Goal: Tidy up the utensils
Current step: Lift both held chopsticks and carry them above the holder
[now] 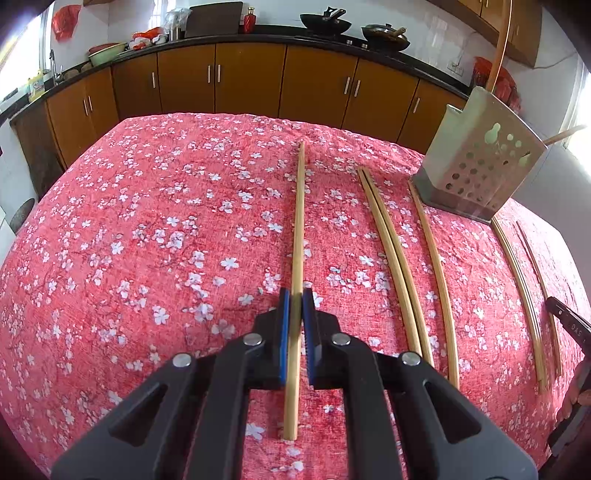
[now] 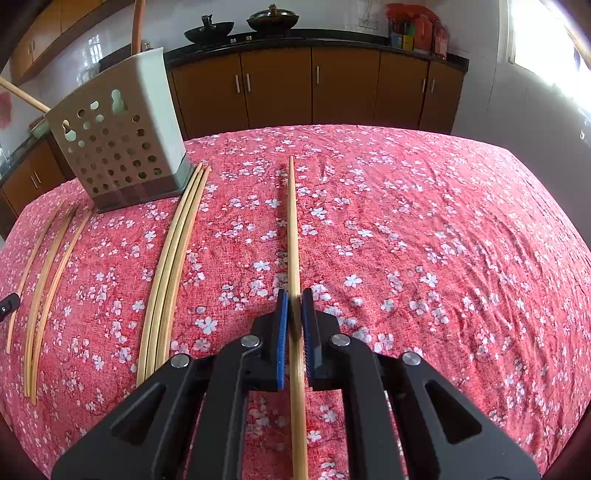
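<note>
In the left wrist view my left gripper (image 1: pixel 295 297) is shut on a bamboo chopstick (image 1: pixel 300 206), its blue pads (image 1: pixel 283 317) pressing both sides. To its right several more chopsticks (image 1: pixel 393 258) lie lengthwise on the red floral cloth. A perforated metal utensil holder (image 1: pixel 476 162) stands at the far right. In the right wrist view my right gripper (image 2: pixel 294 297) is shut on another chopstick (image 2: pixel 293 221). Three chopsticks (image 2: pixel 173 266) lie together to its left, below the holder (image 2: pixel 118 140). I cannot tell whether either held chopstick is off the cloth.
Wooden handles (image 1: pixel 500 44) (image 2: pixel 22 96) stick out of the holder. The cloth-covered table (image 2: pixel 443 240) stretches right of the right gripper. Brown cabinets (image 1: pixel 243 77) and a counter with woks (image 1: pixel 325 22) run behind the table. The right gripper's tip (image 1: pixel 569 321) shows at the picture's edge.
</note>
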`<state>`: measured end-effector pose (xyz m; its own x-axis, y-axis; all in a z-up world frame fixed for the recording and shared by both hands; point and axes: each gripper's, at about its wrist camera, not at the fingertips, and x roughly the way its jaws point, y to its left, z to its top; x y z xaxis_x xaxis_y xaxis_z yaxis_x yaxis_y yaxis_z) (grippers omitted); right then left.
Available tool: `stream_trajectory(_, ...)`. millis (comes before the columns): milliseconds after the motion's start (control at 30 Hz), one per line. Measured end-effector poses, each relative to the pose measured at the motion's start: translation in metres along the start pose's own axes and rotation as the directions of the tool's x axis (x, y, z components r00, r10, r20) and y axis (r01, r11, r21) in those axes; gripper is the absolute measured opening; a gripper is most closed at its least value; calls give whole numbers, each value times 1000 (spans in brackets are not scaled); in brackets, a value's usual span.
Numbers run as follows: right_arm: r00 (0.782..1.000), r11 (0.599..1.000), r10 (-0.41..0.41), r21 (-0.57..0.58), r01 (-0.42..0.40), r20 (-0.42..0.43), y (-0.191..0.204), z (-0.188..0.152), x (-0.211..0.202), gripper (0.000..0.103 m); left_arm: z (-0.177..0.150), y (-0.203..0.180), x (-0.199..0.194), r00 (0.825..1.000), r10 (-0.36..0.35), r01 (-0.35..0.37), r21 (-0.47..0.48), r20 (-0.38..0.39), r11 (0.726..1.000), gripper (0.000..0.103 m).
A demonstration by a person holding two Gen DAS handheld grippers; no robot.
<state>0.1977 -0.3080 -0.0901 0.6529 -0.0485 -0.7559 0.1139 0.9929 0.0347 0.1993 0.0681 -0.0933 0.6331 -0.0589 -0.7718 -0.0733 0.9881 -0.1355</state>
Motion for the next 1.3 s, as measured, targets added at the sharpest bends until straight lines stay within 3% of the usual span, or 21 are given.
stream_trajectory(867,1000,1000,11,11,-11,2,-2,-3,-1,9,1,0,0,1000,-12,12,-15,-1,1000,10)
stream_trajectory(1300,999,999,47,18,-48,4,-5,-13,-15,8,-7,-8,-11,1000,13,-13,33,-5,999,8)
